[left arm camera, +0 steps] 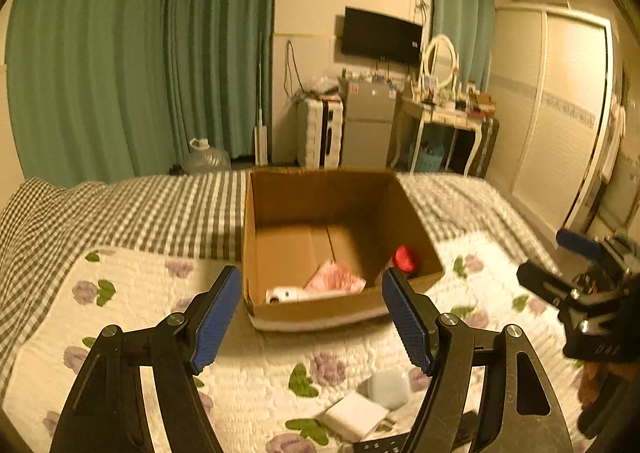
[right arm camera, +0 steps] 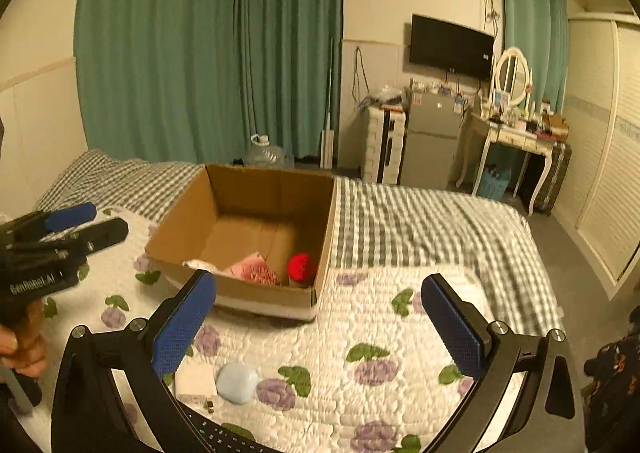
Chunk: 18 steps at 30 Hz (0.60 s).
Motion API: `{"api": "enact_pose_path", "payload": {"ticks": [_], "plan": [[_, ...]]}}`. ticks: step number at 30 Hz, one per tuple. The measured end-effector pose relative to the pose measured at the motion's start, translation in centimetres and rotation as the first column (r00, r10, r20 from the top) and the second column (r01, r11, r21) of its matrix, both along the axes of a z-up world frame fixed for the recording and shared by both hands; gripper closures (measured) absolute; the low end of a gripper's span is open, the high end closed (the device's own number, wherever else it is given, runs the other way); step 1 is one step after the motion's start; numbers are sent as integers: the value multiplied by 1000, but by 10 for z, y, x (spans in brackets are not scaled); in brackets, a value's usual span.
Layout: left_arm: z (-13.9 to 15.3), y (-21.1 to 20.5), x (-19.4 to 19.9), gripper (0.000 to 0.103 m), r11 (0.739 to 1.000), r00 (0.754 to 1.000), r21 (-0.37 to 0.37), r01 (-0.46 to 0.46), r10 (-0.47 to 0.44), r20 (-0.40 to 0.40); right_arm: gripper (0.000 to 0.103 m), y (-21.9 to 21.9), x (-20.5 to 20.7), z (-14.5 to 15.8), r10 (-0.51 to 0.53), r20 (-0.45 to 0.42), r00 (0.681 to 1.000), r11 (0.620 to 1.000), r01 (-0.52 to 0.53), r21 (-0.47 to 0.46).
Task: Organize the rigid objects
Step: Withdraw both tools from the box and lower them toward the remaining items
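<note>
both tools, left and right, gape empty before the square cardboard box on quilted bedding.

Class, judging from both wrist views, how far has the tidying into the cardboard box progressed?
Done: cardboard box already holds a red item, pink item and white item. In hand: nothing; left gripper and right gripper open. Left: white box, pale-blue object on quilt.

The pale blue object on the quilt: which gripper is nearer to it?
Left, I think. The left gripper hangs almost over the pale blue object, which lies by its right finger. The right gripper is off to the object's right.
</note>
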<state>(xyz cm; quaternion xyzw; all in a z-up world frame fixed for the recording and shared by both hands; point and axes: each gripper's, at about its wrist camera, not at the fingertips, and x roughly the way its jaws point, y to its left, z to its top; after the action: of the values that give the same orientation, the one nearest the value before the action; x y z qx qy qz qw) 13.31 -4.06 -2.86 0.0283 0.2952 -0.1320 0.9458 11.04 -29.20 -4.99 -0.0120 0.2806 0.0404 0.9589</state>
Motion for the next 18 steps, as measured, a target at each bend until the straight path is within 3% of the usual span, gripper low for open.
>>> {"api": "enact_pose_path", "payload": {"ticks": [10,18], "plan": [[-58,-21,0,28,994,988,55,94,-86,-127,0,-1,18,-48,3,-113,994,1000,-1,17],[-105,-36,1,28,986,946,47,161,-140,-292,0,-1,27,-73,4,-164,987,1000,1,27]]}}
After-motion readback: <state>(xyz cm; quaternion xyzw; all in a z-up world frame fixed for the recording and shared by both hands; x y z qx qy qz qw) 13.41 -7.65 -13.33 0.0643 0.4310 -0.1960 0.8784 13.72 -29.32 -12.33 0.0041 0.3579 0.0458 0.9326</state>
